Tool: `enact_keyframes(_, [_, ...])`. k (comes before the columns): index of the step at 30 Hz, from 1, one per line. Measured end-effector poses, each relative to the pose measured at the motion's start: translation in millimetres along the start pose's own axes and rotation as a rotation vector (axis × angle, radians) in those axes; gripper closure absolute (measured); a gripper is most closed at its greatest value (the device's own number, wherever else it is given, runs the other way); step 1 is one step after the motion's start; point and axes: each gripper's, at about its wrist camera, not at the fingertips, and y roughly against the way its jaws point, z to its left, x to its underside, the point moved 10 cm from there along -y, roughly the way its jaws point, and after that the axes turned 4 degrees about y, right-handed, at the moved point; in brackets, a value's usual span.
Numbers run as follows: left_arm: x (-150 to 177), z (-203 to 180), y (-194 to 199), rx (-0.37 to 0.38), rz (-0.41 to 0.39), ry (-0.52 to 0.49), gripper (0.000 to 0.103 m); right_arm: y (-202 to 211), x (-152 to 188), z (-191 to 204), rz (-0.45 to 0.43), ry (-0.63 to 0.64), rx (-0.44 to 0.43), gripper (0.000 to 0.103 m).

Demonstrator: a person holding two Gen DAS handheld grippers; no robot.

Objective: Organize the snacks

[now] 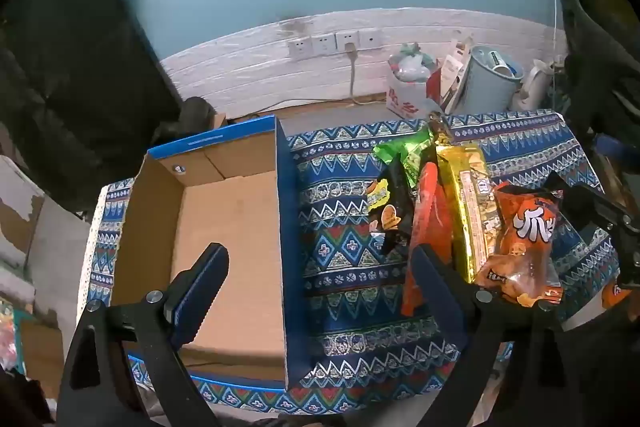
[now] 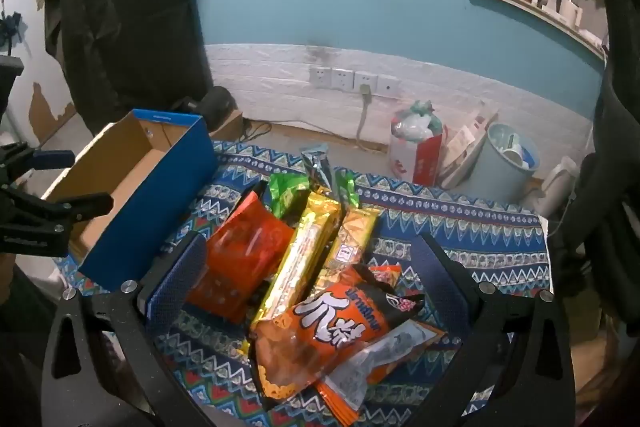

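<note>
A: How is the left gripper (image 1: 320,267) seen?

B: It is spread wide and nothing is grasped. One finger (image 1: 202,291) is hung over the cardboard box (image 1: 232,211); the other finger (image 1: 436,287) is laid across the near end of the red packet (image 1: 428,223). Whether that packet is touched cannot be told.

A: And the right gripper (image 2: 308,279)?

B: It too is released, jaws wide. The snack pile is framed between them: an orange bag (image 2: 320,339) toward six o'clock, a gold bar (image 2: 300,259) at the centre, the red packet (image 2: 240,259) at nine o'clock just beside the left-hand finger (image 2: 176,283).

A: Where is the box placed from there?

B: At ten o'clock of the pile, open-topped and blue-walled (image 2: 152,211); no snack is seen inside it. Everything is set on a patterned cloth (image 2: 460,239).

A: Further out?

B: A pale bin (image 2: 508,159) is found at two o'clock, against the wall.
</note>
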Motion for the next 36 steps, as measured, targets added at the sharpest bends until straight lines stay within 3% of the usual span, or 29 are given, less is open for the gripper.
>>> enact_keyframes(36, [2.1, -1.4, -6.3, 0.000, 0.011, -0.007, 0.009, -0.9, 7.0, -6.9, 0.033, -0.005, 0.003, 0.003])
